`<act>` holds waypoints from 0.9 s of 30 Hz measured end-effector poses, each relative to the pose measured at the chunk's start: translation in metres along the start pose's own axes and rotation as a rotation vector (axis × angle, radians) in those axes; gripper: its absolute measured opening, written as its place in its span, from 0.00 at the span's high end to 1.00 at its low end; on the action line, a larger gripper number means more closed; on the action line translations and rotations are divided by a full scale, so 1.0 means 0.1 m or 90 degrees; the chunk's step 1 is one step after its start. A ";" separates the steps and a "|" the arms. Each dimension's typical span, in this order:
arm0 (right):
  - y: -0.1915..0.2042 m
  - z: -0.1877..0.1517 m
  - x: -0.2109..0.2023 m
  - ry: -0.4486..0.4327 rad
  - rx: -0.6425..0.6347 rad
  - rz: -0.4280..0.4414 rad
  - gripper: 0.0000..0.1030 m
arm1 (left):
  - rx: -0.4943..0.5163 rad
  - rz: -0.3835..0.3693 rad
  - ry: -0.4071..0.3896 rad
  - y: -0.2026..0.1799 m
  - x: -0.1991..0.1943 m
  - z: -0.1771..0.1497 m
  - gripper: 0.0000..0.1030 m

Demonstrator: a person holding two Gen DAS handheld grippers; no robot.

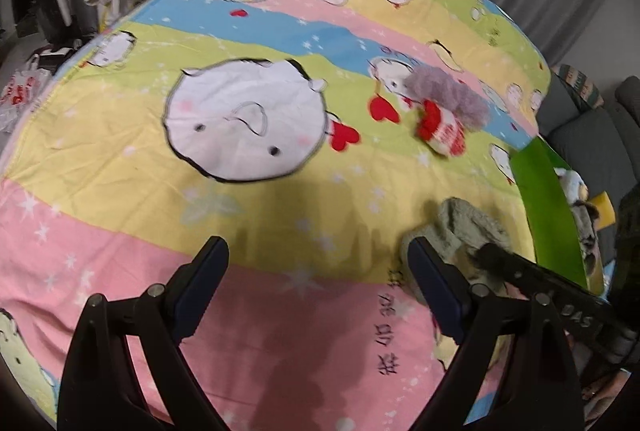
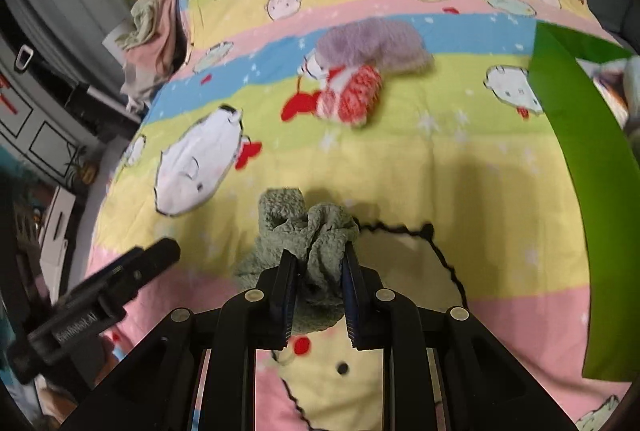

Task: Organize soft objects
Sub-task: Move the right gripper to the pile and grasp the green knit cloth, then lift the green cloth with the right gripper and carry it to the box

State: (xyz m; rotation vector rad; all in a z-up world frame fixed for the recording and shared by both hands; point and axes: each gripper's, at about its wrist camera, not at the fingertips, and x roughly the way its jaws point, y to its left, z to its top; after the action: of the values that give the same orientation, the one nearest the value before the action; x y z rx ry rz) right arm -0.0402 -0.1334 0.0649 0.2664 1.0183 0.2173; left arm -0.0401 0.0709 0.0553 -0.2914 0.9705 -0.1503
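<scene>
A fuzzy grey-green soft piece (image 2: 296,215) lies bunched on the cartoon-print bedsheet (image 2: 460,159). My right gripper (image 2: 318,251) is shut on its near folds, with the fabric pinched between both pads. In the left wrist view the same piece (image 1: 460,227) sits beside my right-hand finger, and the right gripper's black body reaches it from the lower right. My left gripper (image 1: 318,245) hovers open over bare sheet with nothing between its fingers. Farther back lie a fluffy purple piece (image 2: 372,39) and a red-and-white knitted one (image 2: 356,95), touching each other.
A bright green bin (image 2: 580,151) stands at the bed's right edge, with plush toys (image 1: 576,191) inside it. A pile of pink and pale clothes (image 2: 152,27) sits at the far left corner. Grey curtains hang behind the bed, and furniture lines the left side.
</scene>
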 end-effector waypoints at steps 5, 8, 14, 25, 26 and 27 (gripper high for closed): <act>-0.16 -0.02 -0.05 0.009 0.013 -0.034 0.51 | 0.008 -0.039 0.026 -0.09 0.08 -0.09 0.12; -0.25 -0.02 -0.15 -0.021 0.040 -0.019 0.28 | 0.013 -0.075 0.046 -0.18 0.14 -0.14 0.13; -0.35 0.03 -0.04 -0.011 0.057 0.011 0.28 | 0.062 -0.132 0.069 -0.47 0.18 -0.28 0.32; -0.37 -0.05 0.13 -0.009 0.087 -0.044 0.67 | 0.130 -0.144 0.069 -0.88 0.43 -0.33 0.77; -0.37 -0.06 0.12 -0.010 0.085 -0.037 0.73 | 0.134 -0.145 0.069 -0.90 0.43 -0.32 0.77; -0.36 -0.05 0.10 -0.005 0.084 -0.010 0.76 | 0.147 -0.146 0.066 -0.95 0.42 -0.31 0.77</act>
State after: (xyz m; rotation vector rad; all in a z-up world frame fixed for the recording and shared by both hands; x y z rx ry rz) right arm -0.0370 -0.1639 0.0425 0.3785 1.0286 0.1354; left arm -0.0418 -0.0358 0.0351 -0.1828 1.0107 -0.4875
